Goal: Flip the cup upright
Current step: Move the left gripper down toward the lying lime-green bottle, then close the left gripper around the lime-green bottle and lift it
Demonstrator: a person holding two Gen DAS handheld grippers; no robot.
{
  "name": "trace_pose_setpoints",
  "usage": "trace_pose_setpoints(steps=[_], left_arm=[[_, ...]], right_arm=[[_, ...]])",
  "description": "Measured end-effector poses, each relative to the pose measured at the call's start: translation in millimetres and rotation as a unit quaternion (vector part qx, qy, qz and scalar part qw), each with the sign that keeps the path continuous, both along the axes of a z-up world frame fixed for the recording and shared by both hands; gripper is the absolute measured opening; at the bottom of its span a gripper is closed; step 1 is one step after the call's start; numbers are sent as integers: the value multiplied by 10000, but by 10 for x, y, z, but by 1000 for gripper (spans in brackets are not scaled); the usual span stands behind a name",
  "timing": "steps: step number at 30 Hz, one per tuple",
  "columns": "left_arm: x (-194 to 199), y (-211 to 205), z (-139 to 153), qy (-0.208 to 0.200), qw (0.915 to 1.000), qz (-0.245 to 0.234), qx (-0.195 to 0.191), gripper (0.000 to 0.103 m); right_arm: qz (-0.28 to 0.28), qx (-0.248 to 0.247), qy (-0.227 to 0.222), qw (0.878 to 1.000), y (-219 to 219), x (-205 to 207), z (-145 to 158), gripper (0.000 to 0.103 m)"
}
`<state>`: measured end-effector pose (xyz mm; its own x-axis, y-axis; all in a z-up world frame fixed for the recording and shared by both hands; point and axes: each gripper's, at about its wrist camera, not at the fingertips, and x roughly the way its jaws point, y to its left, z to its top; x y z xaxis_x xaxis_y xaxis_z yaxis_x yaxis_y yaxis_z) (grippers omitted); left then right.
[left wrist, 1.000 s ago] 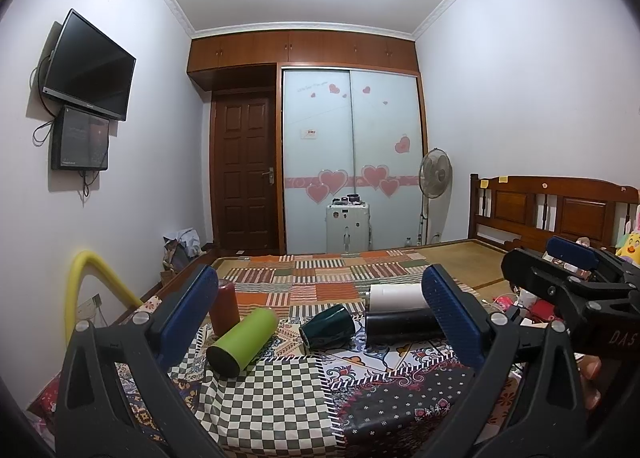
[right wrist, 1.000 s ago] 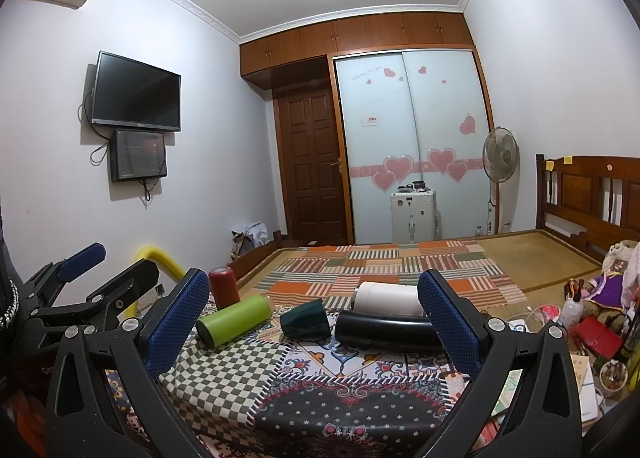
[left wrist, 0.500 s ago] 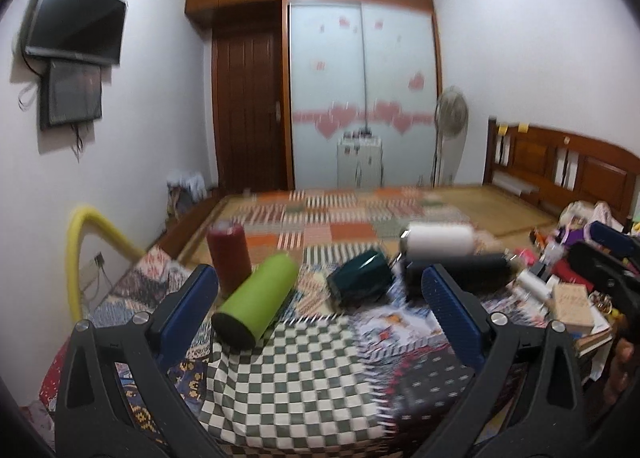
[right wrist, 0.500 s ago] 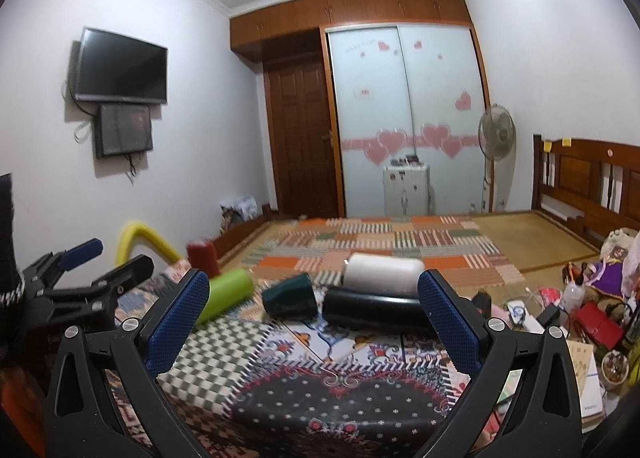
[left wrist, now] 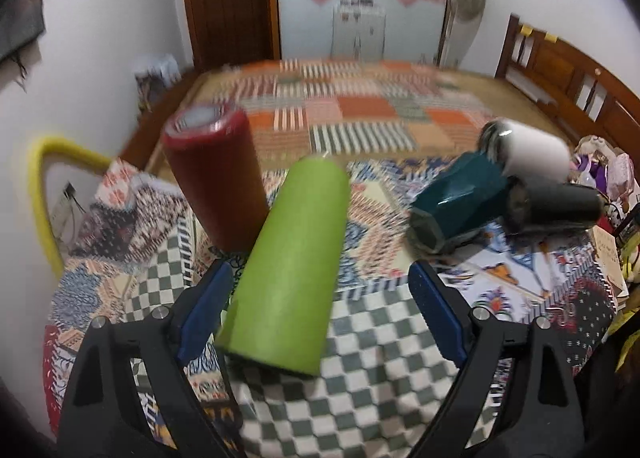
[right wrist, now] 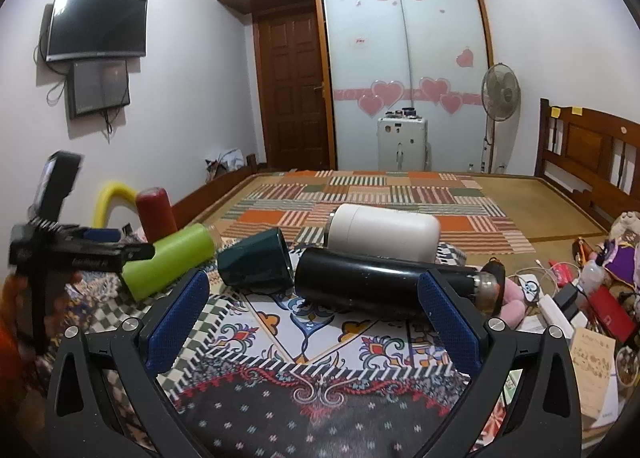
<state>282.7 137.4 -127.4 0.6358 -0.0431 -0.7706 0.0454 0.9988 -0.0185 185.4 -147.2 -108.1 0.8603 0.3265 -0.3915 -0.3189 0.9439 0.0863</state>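
A lime green cup (left wrist: pixel 292 262) lies on its side on the patterned cloth; it also shows in the right wrist view (right wrist: pixel 172 260). My left gripper (left wrist: pixel 320 310) is open, its blue pads on either side of the green cup's near end, apart from it. A dark teal cup (left wrist: pixel 456 206) (right wrist: pixel 256 260), a black flask (right wrist: pixel 372 282) and a white cup (right wrist: pixel 384 232) also lie on their sides. A red cup (left wrist: pixel 216 182) stands upright. My right gripper (right wrist: pixel 312 318) is open and empty, in front of the black flask.
The cloth-covered table (right wrist: pixel 320 390) drops off at its near edge. Clutter of small items (right wrist: pixel 580 298) sits at the right. A yellow tube (left wrist: pixel 44 194) stands at the left. A bed with a striped mat (right wrist: pixel 360 194) lies beyond.
My left gripper has moved forward and down until its open pads flank the green cup. My right gripper has come slightly closer to the black flask.
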Motion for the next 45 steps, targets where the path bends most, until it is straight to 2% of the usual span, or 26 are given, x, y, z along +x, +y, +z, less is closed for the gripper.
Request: trace_pose_setpoints(steps=[11,16,18,21,25,28,35,40,45], left_arm=[[501,56,-245,1022,9946,-105,-132,87],[613,87,-393,1435,9896,48,-76,74],[651,105,-446,1546,9879,95,-61,72],[665,106,-446,1532,9881,105,-63,72],[622,43,-426,1443,9894,47,179,70],[550,-4,-401,1390,9901,-26,208,67],[251,-131,-328,1283,9914,-63,237,65],[-4,-293,-118,964,9947,-145,326,64],[-293,-443,17,843,9959,-257,200,64]], right_arm=[[198,-103,223,9995,90,147,-180,103],[183,-101,221,9995,54,174,-189,103],[158,-76,222,9996,38,196,-192,103],[130,-29,243,9996,2,216,-204,103],[112,-13,317,9994,-20,247,-246,103],[99,-31,356,9993,-39,232,-253,103],[68,55,318,9995,-107,161,-191,103],[68,77,272,9996,-137,86,-148,103],[52,126,202,9997,-191,-17,-76,103]])
